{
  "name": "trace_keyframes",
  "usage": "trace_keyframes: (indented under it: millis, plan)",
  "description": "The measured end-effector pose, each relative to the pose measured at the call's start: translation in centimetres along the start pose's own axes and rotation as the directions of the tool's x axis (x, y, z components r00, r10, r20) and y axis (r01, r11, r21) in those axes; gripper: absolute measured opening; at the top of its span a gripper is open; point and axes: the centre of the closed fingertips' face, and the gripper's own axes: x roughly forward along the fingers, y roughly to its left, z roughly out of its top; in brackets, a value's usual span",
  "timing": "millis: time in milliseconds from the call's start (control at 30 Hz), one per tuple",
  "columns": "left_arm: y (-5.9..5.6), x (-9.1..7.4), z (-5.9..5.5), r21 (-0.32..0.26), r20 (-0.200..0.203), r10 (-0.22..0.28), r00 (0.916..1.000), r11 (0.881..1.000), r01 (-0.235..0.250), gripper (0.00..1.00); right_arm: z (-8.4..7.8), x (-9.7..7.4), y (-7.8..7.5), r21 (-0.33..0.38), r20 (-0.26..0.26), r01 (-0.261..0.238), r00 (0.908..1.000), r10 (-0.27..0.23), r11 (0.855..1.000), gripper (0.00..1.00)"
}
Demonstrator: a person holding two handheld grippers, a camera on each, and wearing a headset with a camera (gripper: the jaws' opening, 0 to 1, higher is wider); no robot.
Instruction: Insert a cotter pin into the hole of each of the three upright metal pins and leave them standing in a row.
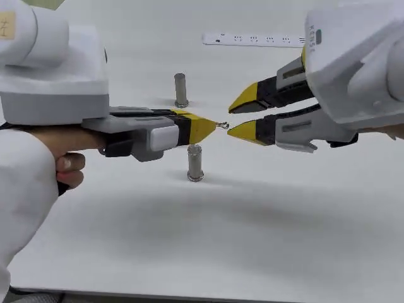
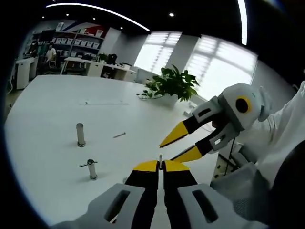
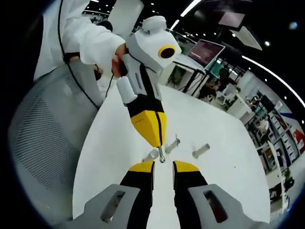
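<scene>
left gripper [image 1: 211, 128] jaws clamp the cotter pin [image 1: 222, 125], long axis pointing at the right gripper [image 1: 231, 120], jaws parted, just beside.

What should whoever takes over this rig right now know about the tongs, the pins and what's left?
Left tongs: shut on a cotter pin at their tip.
Right tongs: open, tips facing that cotter pin; contact too fine to tell.
Things: fitted metal pin stands with a cotter pin through it. The bare metal pin stands beyond it. The near metal pin is upright and looks bare. A loose cotter pin lies on the table.
Done: one pin fitted.
Left: probably the two bare pins, using the held and loose cotter pins; leave all three standing in a row.
</scene>
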Motion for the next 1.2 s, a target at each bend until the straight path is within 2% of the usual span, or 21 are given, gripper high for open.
trace_keyframes:
  millis: [100,167,267,300,367,433,533,567,633,700,733,767,933,1100,1200]
  plan:
    - [0.2,-0.8,0.3,0.057,0.01,-0.026,0.9996,0.998,0.026,0.0,-0.2,0.1,0.1,0.081,0.029,-0.031,0.9992,0.028,0.996,0.16]
    - [-0.2,-0.7,0.3,0.092,0.012,-0.04,0.9991,0.995,0.038,0.0,-0.2,0.0,0.2,0.121,0.045,-0.05,0.998,0.044,0.991,0.17]
    - [-0.4,-1.2,0.4,0.157,0.014,-0.062,0.998,0.986,0.059,0.0,-0.4,0.1,0.5,0.169,0.057,-0.082,0.9956,0.074,0.982,0.17]
    - [-0.4,-1.3,0.3,0.191,0.01,-0.069,0.9975,0.979,0.066,0.0,-0.3,-0.1,1.0,0.187,0.069,-0.116,0.9921,0.104,0.975,0.17]
    - [-0.4,-1.4,0.1,0.199,-0.002,-0.076,0.9971,0.977,0.074,0.0,0.2,-0.2,1.5,0.186,0.108,-0.153,0.985,0.134,0.971,0.16]
    - [-0.3,-1.5,-0.2,0.227,-0.019,-0.081,0.9965,0.97,0.083,0.0,0.0,-0.3,1.8,0.229,0.112,-0.203,0.9771,0.181,0.952,0.16]
    - [-0.3,-1.6,-0.5,0.259,-0.03,-0.086,0.9958,0.962,0.091,0.0,0.0,-0.3,1.9,0.243,0.123,-0.223,0.9725,0.197,0.944,0.17]
    - [-0.2,-1.7,-0.4,0.292,-0.024,-0.076,0.9968,0.953,0.08,0.0,0.0,-0.3,2.0,0.247,0.127,-0.232,0.9702,0.206,0.941,0.15]
    - [-0.7,-1.9,-0.3,0.301,-0.02,-0.105,0.9943,0.948,0.106,0.0,0.3,-0.3,2.4,0.26,0.141,-0.246,0.9664,0.215,0.934,0.14]
    - [-0.8,-2.0,-0.3,0.314,-0.022,-0.112,0.9934,0.943,0.113,0.0,0.5,-0.2,2.8,0.268,0.147,-0.262,0.9621,0.23,0.927,0.14]
    - [-0.8,-2.0,-0.2,0.348,-0.022,-0.105,0.9942,0.932,0.107,0.0,0.6,-0.1,3.0,0.267,0.146,-0.269,0.9604,0.237,0.925,0.13]
    - [-0.9,-2.0,-0.1,0.35,-0.023,-0.106,0.9941,0.931,0.107,0.0,0.6,0.0,3.2,0.268,0.145,-0.282,0.9572,0.251,0.921,0.13]
    - [-1.6,-2.2,0.2,0.388,-0.031,-0.125,0.9917,0.913,0.127,0.0,1.0,0.4,3.5,0.264,0.153,-0.301,0.951,0.269,0.916,0.1]
    - [-2.0,-2.1,0.4,0.407,-0.03,-0.146,0.9888,0.902,0.146,0.0,1.5,0.6,3.8,0.248,0.16,-0.333,0.9402,0.301,0.91,0.09]
    - [-2.2,-2.0,0.1,0.419,-0.045,-0.155,0.9869,0.894,0.159,0.0,1.5,0.6,3.7,0.243,0.164,-0.342,0.9368,0.309,0.908,0.07]
